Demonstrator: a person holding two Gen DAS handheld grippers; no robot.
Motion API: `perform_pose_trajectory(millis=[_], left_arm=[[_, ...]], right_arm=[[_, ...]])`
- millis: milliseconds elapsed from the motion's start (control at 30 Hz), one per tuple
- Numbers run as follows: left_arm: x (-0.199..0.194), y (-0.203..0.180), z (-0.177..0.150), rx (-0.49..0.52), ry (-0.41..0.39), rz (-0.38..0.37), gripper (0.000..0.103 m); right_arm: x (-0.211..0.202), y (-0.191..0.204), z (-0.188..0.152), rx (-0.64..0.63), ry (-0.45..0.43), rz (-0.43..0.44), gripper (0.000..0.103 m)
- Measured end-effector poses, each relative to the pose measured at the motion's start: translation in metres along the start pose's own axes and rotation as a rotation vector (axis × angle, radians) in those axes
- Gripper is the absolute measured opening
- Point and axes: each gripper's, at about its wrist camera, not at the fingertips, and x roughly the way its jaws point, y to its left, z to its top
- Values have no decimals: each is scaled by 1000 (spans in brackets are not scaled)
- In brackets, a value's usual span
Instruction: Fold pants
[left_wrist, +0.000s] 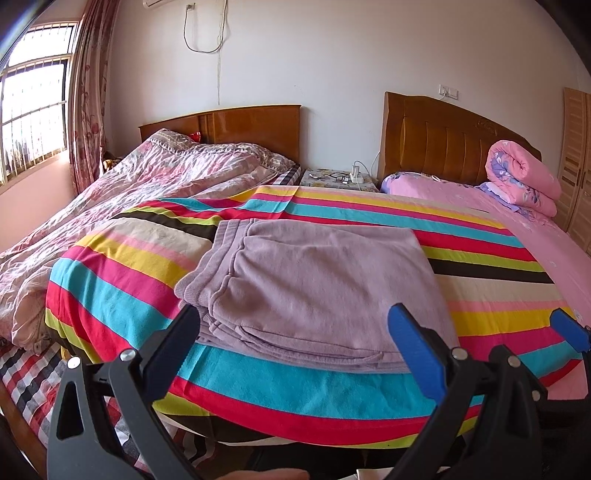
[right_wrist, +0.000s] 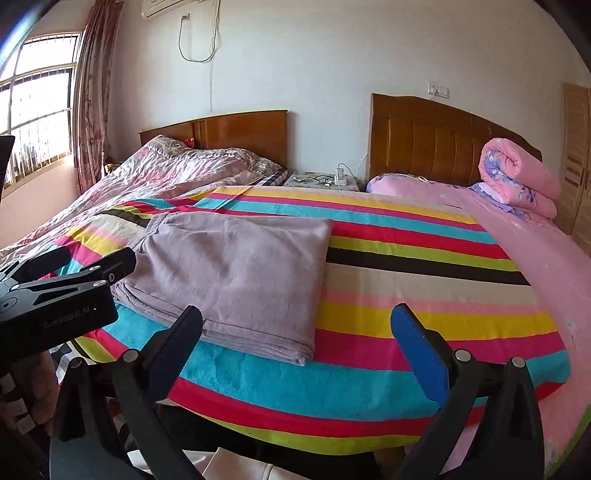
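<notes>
Pants (left_wrist: 314, 291): soft mauve fleece rectangle, folded; L (left_wrist: 295, 332) & R (right_wrist: 299, 332) fingers spread, empty.

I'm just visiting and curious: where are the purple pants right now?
The purple pants lie folded on the striped blanket near its front edge, left of centre in the right wrist view, ahead of both open grippers.

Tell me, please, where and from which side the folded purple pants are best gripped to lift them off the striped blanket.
Probably the near edge of the pants, where the stacked layers end on the striped blanket facing the cameras. Come in low from the near side, so each pair of jaws closes over the whole stack. The left gripper could take the near-left corner and the right gripper the near-right one; both are open and apart from the cloth.
</notes>
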Motion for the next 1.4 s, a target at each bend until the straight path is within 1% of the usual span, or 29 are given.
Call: perform_pose_trajectory(millis=[1400], left_arm=[[0, 0, -2, 7, 0, -14, 102]], right_arm=[[2, 2, 0, -5, 6, 7, 99]])
